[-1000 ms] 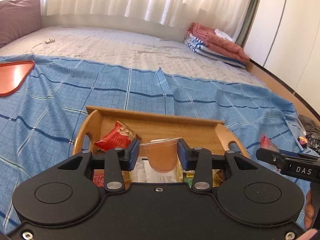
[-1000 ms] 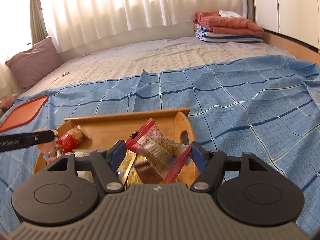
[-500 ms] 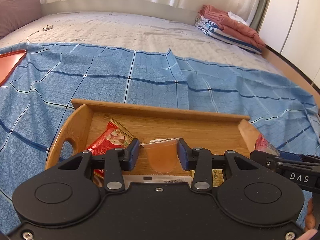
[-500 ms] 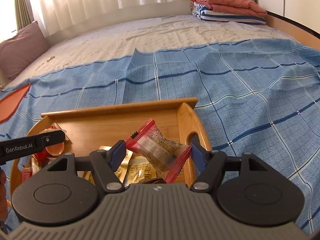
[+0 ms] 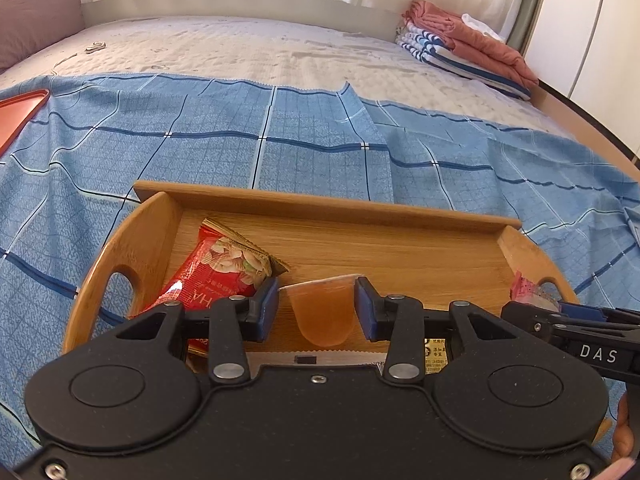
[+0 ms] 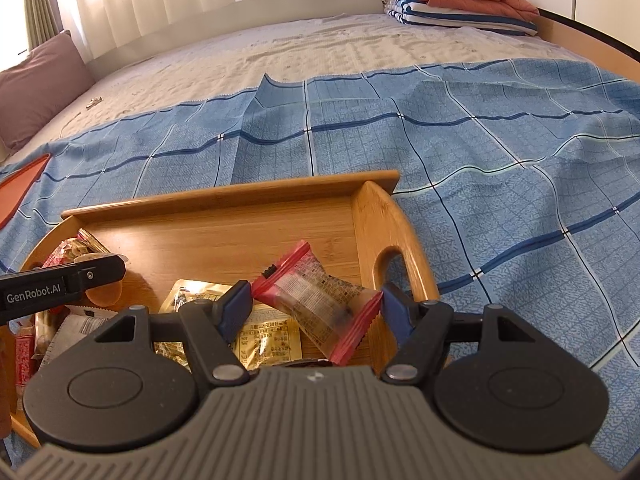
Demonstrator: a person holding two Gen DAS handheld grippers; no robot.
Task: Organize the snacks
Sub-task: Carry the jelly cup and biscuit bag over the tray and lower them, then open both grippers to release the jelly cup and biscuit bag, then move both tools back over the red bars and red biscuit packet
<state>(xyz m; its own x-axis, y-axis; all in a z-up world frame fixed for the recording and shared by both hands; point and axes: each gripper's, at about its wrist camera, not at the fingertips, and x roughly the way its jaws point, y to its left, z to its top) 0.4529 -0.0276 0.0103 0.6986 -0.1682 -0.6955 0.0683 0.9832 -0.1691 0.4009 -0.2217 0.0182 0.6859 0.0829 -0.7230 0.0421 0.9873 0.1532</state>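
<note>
A wooden tray with cut-out handles sits on a blue checked cloth spread over the bed, and both grippers hang over it.

The left gripper has its blue-padded fingers pinching a small jelly cup: clear plastic, orange-pink filling, rounded bottom, its foil rim tipped toward the tray's far wall. It is held near the tray's near edge, toward the left half. Just left of it a red nut packet with pale nuts printed on it lies by the left handle, its gold crimped end pointing to the far left corner.

The right gripper has its fingers closed on a clear snack wrapper with red zigzag ends and small printed text; dark contents show through it. It is held at an angle near the tray's right handle. Under it a gold foil packet with printed text lies flat on the tray floor. More wrappers crowd the near left corner, too hidden to name.

An orange tray lies at the cloth's left edge, and folded blankets sit at the bed's far right corner.
</note>
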